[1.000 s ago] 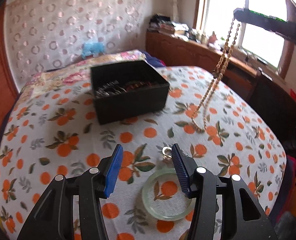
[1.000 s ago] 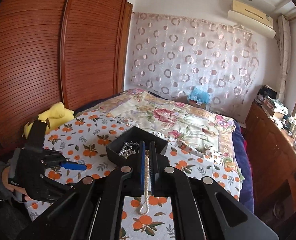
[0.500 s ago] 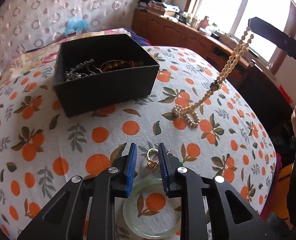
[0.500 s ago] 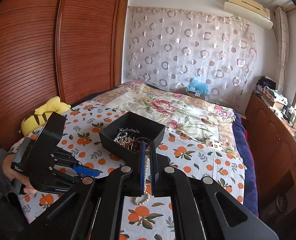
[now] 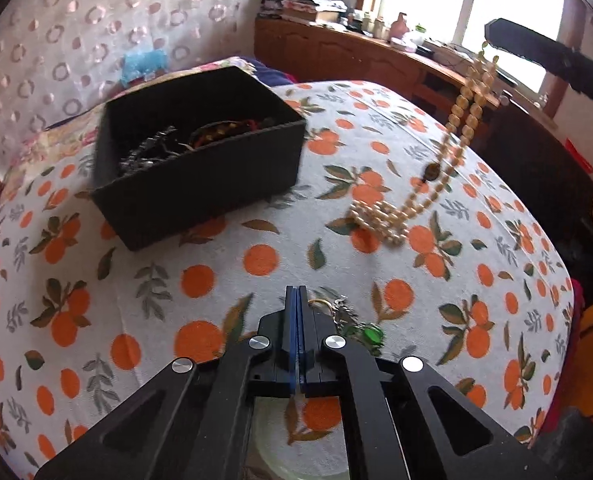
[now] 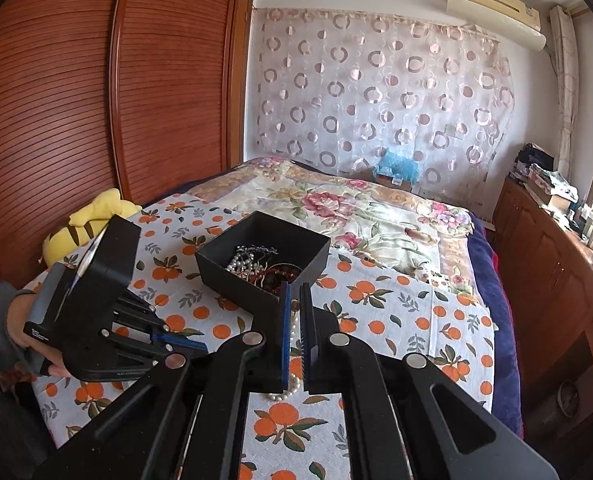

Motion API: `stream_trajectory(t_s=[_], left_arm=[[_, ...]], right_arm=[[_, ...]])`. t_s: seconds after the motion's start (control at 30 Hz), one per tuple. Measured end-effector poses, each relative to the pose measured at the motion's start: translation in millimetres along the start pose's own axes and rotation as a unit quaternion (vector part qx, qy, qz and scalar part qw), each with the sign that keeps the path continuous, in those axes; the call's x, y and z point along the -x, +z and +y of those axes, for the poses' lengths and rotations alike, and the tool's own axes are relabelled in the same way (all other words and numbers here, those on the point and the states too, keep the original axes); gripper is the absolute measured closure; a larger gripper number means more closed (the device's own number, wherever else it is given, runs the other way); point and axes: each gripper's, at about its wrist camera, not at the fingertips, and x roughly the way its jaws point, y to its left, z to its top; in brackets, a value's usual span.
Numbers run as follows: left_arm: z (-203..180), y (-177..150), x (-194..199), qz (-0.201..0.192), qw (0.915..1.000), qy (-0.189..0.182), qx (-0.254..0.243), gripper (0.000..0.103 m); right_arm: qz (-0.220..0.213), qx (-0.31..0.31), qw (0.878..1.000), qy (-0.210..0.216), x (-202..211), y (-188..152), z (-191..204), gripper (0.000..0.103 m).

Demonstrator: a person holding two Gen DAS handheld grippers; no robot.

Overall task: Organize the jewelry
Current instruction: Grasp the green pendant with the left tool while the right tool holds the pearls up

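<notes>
Blue pads of the left tool (image 5: 296, 296) stand pressed together at lower centre of its view; a thin gold loop (image 5: 321, 304) with a chain and green stone (image 5: 372, 335) lies just right of the tips, perhaps nipped, though the view hides it. A pale bangle (image 5: 274, 444) lies on the orange-print bedspread (image 5: 216, 280) beneath. The right tool (image 6: 295, 294) is clamped on a pearl necklace (image 5: 400, 208), whose lower end is heaped on the bedspread at right of centre. A black box (image 5: 200, 184) of jewelry sits upper left.
</notes>
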Motion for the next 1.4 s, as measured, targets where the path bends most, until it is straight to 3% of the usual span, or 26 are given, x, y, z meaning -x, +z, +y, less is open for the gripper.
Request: stream_trajectory(t_s=[0.2, 0.33, 0.6, 0.87, 1.07, 1.13, 1.4], left_arm=[[21, 4, 11, -0.021, 0.9993, 0.027, 0.019, 0.103], [26, 2, 19, -0.025, 0.9991, 0.025, 0.024, 0.103], [-12, -15, 31, -0.025, 0.9996, -0.006, 0.011, 0.103], [-51, -15, 22, -0.018, 0.9996, -0.007, -0.023, 0.103], [-52, -16, 15, -0.003, 0.9996, 0.010, -0.025, 0.095], [-53, -15, 15, -0.003, 0.9995, 0.016, -0.026, 0.082], [-58, -17, 17, -0.006, 0.9988, 0.031, -0.037, 0.081]], right_arm=[[0.000, -0.001, 1.000, 0.000, 0, -1, -1, 0.098], [0.001, -0.001, 1.000, 0.002, -1, -3, -2, 0.098], [-0.003, -0.006, 1.000, -0.003, 2, -6, -6, 0.098], [-0.006, -0.011, 1.000, -0.011, 8, -12, -14, 0.098], [-0.004, -0.022, 1.000, -0.011, 9, -18, -21, 0.098], [-0.003, -0.023, 1.000, -0.010, 8, -18, -21, 0.098], [0.000, -0.023, 1.000, -0.009, 5, -22, -21, 0.098]])
